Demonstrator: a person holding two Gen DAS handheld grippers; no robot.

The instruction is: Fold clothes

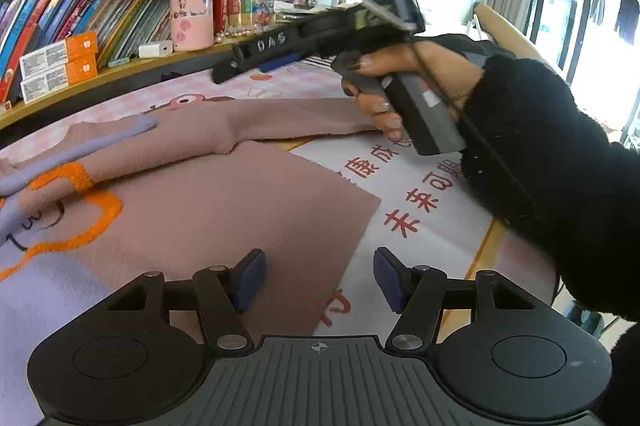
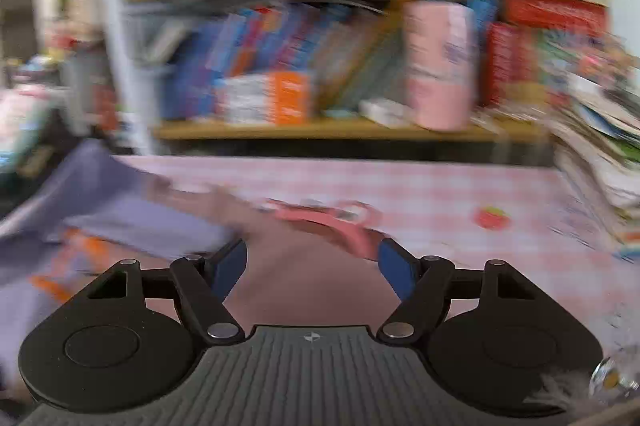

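A dusty-pink sweater (image 1: 208, 202) with lilac and orange trim lies flat on the table, one sleeve (image 1: 280, 118) stretched toward the right. My left gripper (image 1: 320, 280) is open and empty, low over the sweater's right hem corner. The right gripper (image 1: 256, 60) shows in the left wrist view, held in a hand above the sleeve's end, its jaw state unclear there. In the blurred right wrist view my right gripper (image 2: 312, 266) is open and empty above the pink fabric (image 2: 304, 278), with the lilac part (image 2: 120, 210) at the left.
A pink checked tablecloth (image 2: 440, 186) covers the table. A white sheet with red characters (image 1: 416, 202) lies under the sweater's right edge. A bookshelf (image 1: 120, 70) with books, orange boxes (image 1: 60, 66) and a pink cup (image 1: 191, 8) runs along the back. Stacked papers (image 2: 600, 154) sit at the right.
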